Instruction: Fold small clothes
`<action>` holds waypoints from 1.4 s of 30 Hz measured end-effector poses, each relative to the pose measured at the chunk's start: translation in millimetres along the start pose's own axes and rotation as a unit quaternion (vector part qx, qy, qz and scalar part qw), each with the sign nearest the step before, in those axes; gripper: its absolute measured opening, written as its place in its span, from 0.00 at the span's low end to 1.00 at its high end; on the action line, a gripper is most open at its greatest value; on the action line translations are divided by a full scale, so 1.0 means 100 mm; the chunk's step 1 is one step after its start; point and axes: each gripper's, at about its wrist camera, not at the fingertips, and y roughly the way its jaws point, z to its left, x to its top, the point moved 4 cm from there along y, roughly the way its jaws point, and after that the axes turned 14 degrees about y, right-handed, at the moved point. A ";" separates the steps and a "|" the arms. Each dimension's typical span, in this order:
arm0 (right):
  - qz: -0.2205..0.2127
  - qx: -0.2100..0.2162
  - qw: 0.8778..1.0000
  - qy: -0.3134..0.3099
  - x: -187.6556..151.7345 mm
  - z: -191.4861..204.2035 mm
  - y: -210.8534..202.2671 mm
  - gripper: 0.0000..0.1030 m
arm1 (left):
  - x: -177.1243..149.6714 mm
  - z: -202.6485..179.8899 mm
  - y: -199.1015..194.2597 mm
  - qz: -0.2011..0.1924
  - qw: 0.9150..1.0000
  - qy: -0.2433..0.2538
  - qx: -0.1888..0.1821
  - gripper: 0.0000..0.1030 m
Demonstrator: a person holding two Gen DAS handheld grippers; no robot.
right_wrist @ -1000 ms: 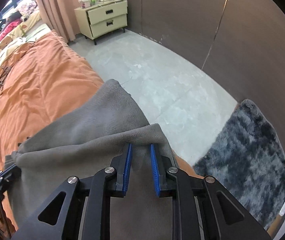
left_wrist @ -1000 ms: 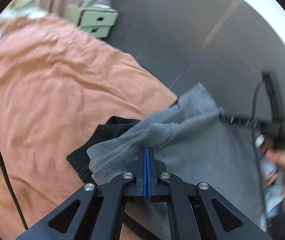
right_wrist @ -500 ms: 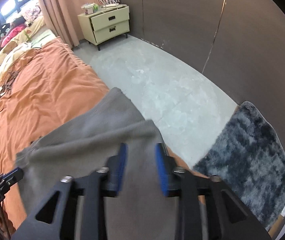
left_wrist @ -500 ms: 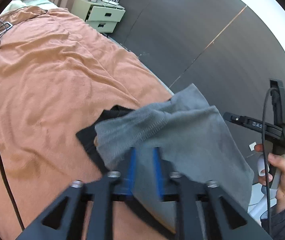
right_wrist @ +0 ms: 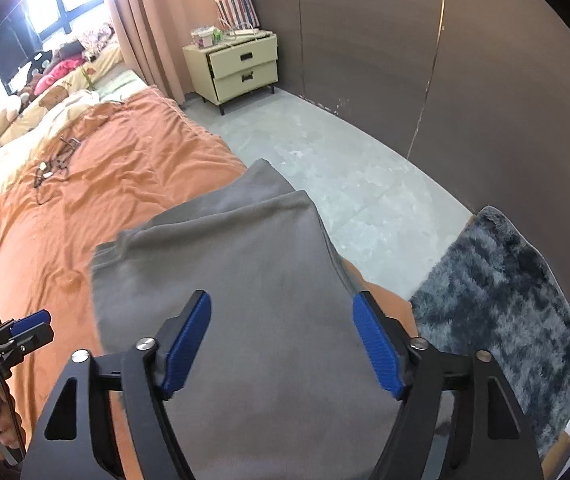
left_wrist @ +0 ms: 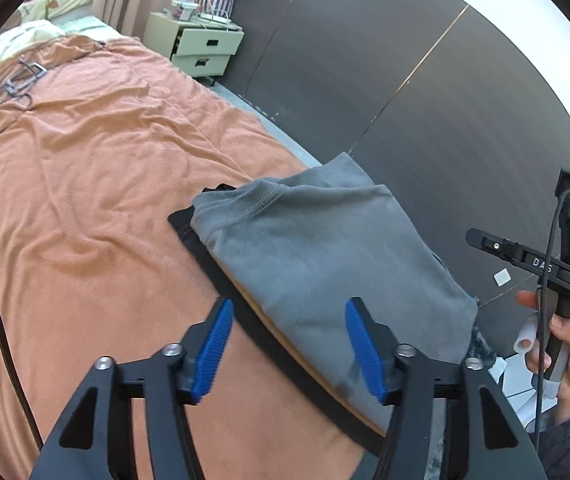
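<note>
At the bottom of the left wrist view, the left gripper (left_wrist: 289, 344) angles downward over the bed, its blue pads spread wide after just opening, with nothing pressed between them. The right gripper (right_wrist: 281, 344) fills the bottom of its own view in the same downward tilt; its jaws too have just been opening and stand wide, gripping nothing. Beyond both, the folded grey garment (left_wrist: 317, 256) lies flat at the near corner of the orange bedspread (left_wrist: 85, 184), on top of a black garment (left_wrist: 189, 228) whose edge shows at its left. At the right edge of the left view, a hand (left_wrist: 565, 344) grips the other gripper's handle upright. Farther off, upper centre, stands a cream nightstand (right_wrist: 241, 68); a dark shaggy rug (right_wrist: 501, 304) lies lower right.
</note>
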 end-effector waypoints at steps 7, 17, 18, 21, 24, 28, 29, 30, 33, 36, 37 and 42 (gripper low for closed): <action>-0.040 0.026 0.999 -0.013 -0.43 0.05 -0.70 0.86 | -0.17 -0.32 -0.71 -0.027 0.999 0.017 0.028 0.92; -0.068 0.063 0.995 -0.030 -1.26 0.04 -1.35 0.89 | -0.72 -0.72 -1.79 -0.060 0.995 0.038 0.069 1.00; -0.068 0.066 0.995 -0.032 -1.30 0.03 -1.38 0.90 | -0.78 -0.74 -1.88 -0.063 0.994 0.042 0.077 1.00; -0.076 0.072 0.994 -0.031 -1.40 -0.02 -1.52 0.90 | -0.90 -0.78 -2.11 -0.071 0.992 0.042 0.092 1.00; -0.084 0.082 0.993 -0.024 -1.52 -0.06 -1.68 0.90 | -1.01 -0.81 -2.35 -0.084 0.991 0.036 0.094 1.00; -0.093 0.089 0.991 -0.024 -1.75 -0.03 -1.87 0.90 | -1.16 -0.86 -2.61 -0.094 0.989 0.046 0.107 1.00; -0.097 0.090 0.991 -0.024 -1.81 -0.02 -1.93 0.90 | -1.21 -0.88 -2.67 -0.094 0.988 0.050 0.108 1.00; -0.099 0.091 0.991 -0.023 -1.85 -0.01 -1.96 0.90 | -1.27 -0.90 -2.72 -0.095 0.988 0.053 0.111 1.00; -0.105 0.098 0.989 -0.021 -1.99 0.00 -2.07 0.90 | -1.41 -0.93 -2.88 -0.102 0.986 0.058 0.117 1.00; -0.110 0.101 0.988 -0.025 -2.13 0.02 -2.18 0.90 | -1.59 -0.98 -3.03 -0.111 0.985 0.061 0.121 1.00; -0.112 0.102 0.988 -0.027 -2.18 0.02 -2.21 0.90 | -1.64 -0.99 -3.07 -0.114 0.984 0.062 0.122 1.00; -0.120 0.108 0.986 -0.034 -2.43 0.05 -2.39 0.90 | -1.96 -1.01 -3.28 -0.129 0.981 0.061 0.131 1.00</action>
